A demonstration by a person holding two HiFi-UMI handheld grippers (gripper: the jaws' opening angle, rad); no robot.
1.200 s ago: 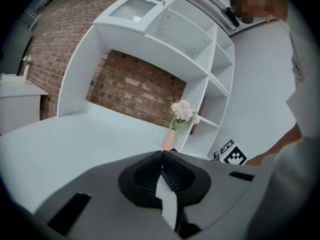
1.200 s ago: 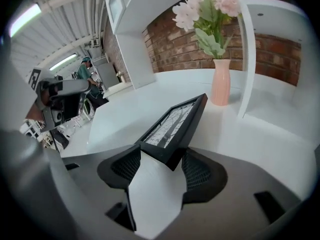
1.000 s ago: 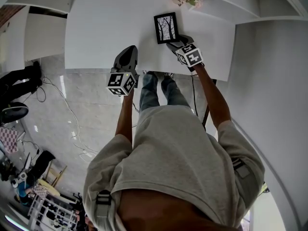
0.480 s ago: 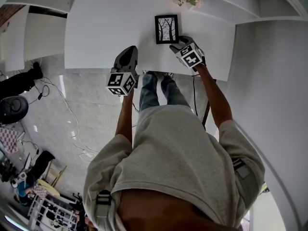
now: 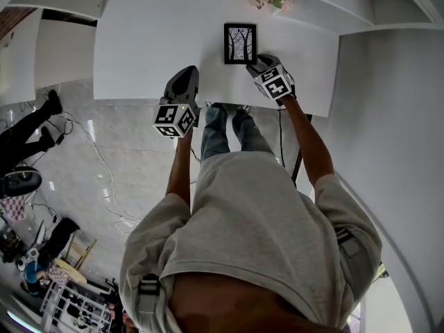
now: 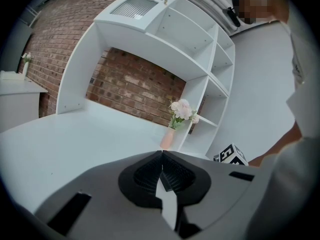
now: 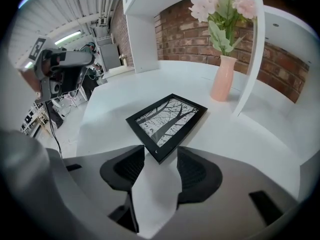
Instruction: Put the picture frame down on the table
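I have the black rectangular picture frame with the bare-tree print [image 7: 167, 119] lying flat on the white worktop [image 5: 152, 40], glass up. No part of it is lifted or propped that I can see. By my reading it is already put down, and what is left is to get clear of it.

My right claw [image 7: 161, 156] sits just behind the frame's near corner. Its jaws stand spread and have just been closing a little. The corner pokes into the mouth of the gap between them, but neither ribbed pad presses on it, so nothing is gripped.

From the head view the frame lies directly ahead of this claw and slightly to its left, with its long sides running away from me across the worktop. In the right gripper view it sits skewed, long axis running up and to the right, one corner aimed at the gap.

That corner is what the coming move turns on. I judge I should draw the right claw straight back along its own line, since a sideways swing could catch the corner and slew the frame.

My left claw [image 6: 161, 154] is pressed together with nothing in it. It hovers over the near edge of the worktop, well apart from the frame, so the right hand is much the nearer.

The pink vase of pale flowers [image 7: 223, 79] stands beyond the frame, not touching it.
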